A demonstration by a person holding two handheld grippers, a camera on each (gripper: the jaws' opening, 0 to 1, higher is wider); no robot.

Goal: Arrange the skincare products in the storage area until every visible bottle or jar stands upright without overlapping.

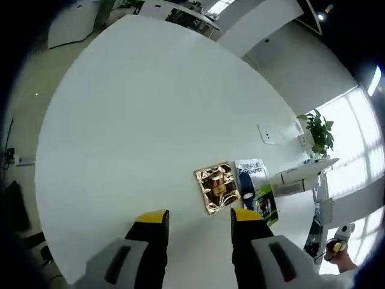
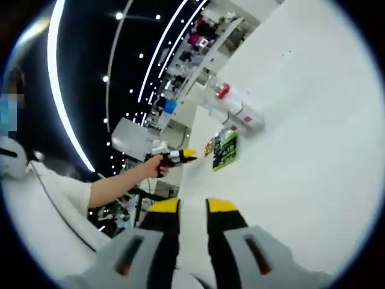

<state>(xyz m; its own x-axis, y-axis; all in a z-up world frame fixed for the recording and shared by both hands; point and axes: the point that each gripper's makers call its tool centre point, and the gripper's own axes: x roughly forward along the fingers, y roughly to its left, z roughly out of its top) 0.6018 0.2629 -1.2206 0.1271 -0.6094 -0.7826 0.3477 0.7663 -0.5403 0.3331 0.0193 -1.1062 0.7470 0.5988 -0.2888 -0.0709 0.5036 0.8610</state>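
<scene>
I count one shiny gold square box (image 1: 218, 187), one dark blue bottle (image 1: 246, 192) and one green-labelled flat packet (image 1: 266, 203), perhaps lying flat, grouped on the white round surface (image 1: 150, 120). Left hand-held gripper (image 1: 197, 220) is parted, empty. Right hand-held gripper (image 2: 193, 206) is slightly parted, empty. Beyond: one potted plant (image 1: 317, 129), bright windows.

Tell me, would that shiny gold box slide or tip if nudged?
The gold box lies low and flat on the white table, so it would probably slide rather than tip. Its glossy, mirror-like face suggests a slippery surface, perhaps awkward for a hand-held gripper to grasp.
</scene>
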